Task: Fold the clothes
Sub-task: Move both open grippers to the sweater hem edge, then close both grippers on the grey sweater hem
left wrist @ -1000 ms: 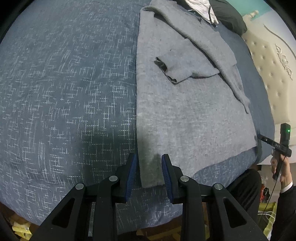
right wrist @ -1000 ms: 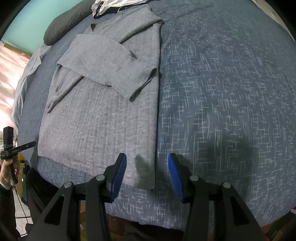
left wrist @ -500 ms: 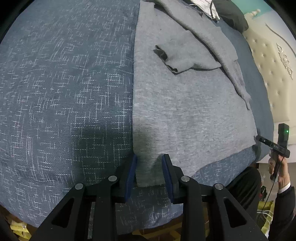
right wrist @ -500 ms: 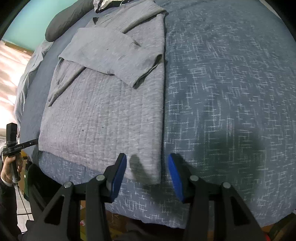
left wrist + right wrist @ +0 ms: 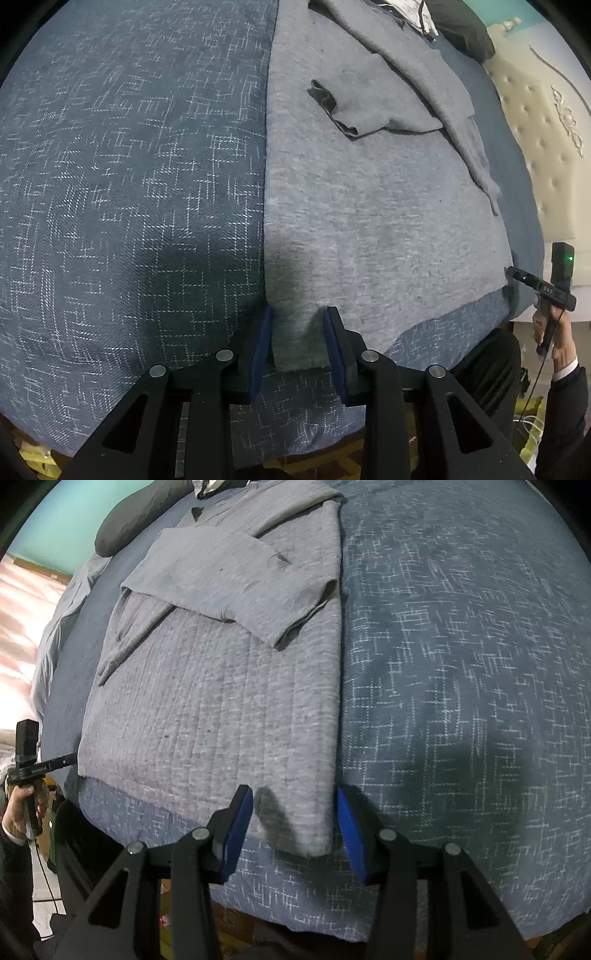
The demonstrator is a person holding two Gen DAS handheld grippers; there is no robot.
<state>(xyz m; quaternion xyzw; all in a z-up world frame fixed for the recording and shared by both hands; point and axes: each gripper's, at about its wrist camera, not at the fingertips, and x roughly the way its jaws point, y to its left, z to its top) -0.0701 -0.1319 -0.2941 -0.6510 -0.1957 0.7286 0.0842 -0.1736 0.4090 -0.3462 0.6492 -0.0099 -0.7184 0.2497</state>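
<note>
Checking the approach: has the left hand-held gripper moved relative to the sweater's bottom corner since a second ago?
Yes. The left hand-held gripper advanced over the grey sweater corner.

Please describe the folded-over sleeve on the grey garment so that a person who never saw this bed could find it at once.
On the blue patterned bedspread lies a flat grey garment. On its upper part, away from the grippers, rests the sleeve, folded across the body. Its open dark cuff and raised edge set it apart from the smooth fabric around it.

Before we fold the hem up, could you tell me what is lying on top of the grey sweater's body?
On the grey sweater lie its own sleeves, folded inward: one sleeve crosses the chest, the other lies over it. What is under them is covered.
</note>
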